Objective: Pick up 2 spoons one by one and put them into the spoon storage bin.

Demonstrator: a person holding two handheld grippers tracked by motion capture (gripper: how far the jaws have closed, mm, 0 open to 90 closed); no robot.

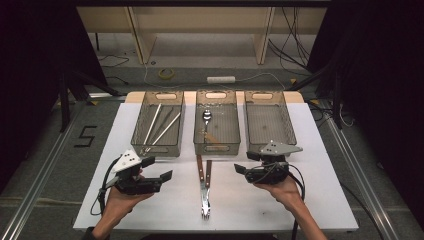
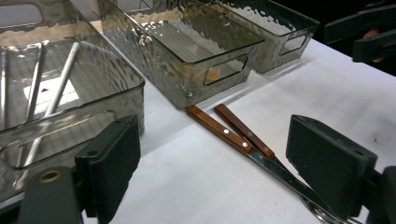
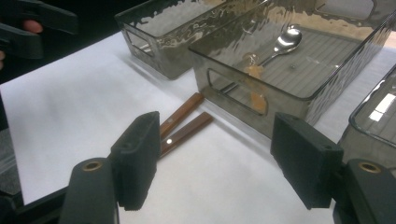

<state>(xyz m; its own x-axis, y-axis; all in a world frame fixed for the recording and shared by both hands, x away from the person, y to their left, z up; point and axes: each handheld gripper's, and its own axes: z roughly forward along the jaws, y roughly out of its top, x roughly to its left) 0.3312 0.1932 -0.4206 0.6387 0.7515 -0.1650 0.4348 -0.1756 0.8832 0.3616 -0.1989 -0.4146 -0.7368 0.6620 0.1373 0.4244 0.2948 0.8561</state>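
A white table (image 1: pixel 125 150) seen from above, with three smoky see-through bins in a row along its far side and a person's two hands entering from the bottom edge.

At far left, the left gripper (image 1: pixel 161 169) is held just above the table in front of the left bin (image 1: pixel 141 126), its jaws wide apart with nothing between them. That bin holds two or three long pale metal sticks (image 1: pixel 162 131) lying at a slant; what they are is hard to make out through the rippled plastic, and in the left gripper view the bin wall blurs their lower ends.

In the middle, two wooden-handled utensils (image 1: pixel 204 182) lie side by side on the table, handles touching the front of the middle bin (image 1: pixel 198 125) and metal ends pointing toward the person. Their tips overlap, so the kind of utensil cannot be told. In the left gripper view a jaw pad covers the tips; in the right gripper view a jaw pad hides everything past the handles. The middle bin holds a spoon (image 1: pixel 206 116) and an orange smudge that cannot be identified.

At right, the right gripper (image 1: pixel 248 163) sits in front of the right bin (image 1: pixel 287 122), jaws apart and empty, pointing left toward the utensils.
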